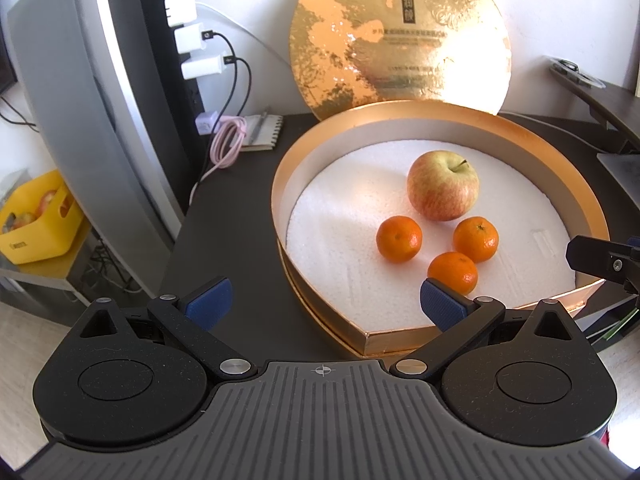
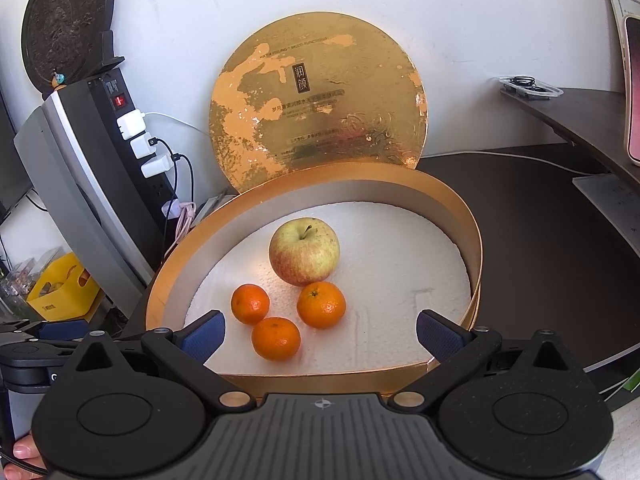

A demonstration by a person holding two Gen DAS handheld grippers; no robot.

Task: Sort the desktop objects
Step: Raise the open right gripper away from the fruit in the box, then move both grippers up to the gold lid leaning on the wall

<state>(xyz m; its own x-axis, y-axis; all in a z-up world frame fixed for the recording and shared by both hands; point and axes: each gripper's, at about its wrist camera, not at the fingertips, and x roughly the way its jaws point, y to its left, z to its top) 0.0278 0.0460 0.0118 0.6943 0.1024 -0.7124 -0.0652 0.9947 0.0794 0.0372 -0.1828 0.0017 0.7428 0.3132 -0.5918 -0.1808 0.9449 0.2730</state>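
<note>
Sitting grouped inside the round gold box (image 2: 452, 216), the apple (image 2: 304, 251) has three tangerines (image 2: 276, 338) at its six o'clock, while the left gripper (image 1: 326, 304) and right gripper (image 2: 320, 334) hover with fingers spread and empty, fitting either fruit just gathered or awaiting removal.

glossy gold lid (image 2: 318, 96), rough white foam (image 2: 400, 264)

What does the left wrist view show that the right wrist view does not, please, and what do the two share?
Only the left wrist view shows a spiral notebook with a pen beside the coiled pink cable.

Only the right wrist view shows a dark round plaque against the wall and a fingertip at the lower left edge.

Both show the round gold box holding an apple and three tangerines, the gold lid leaning behind it, and the yellow basket.
</note>
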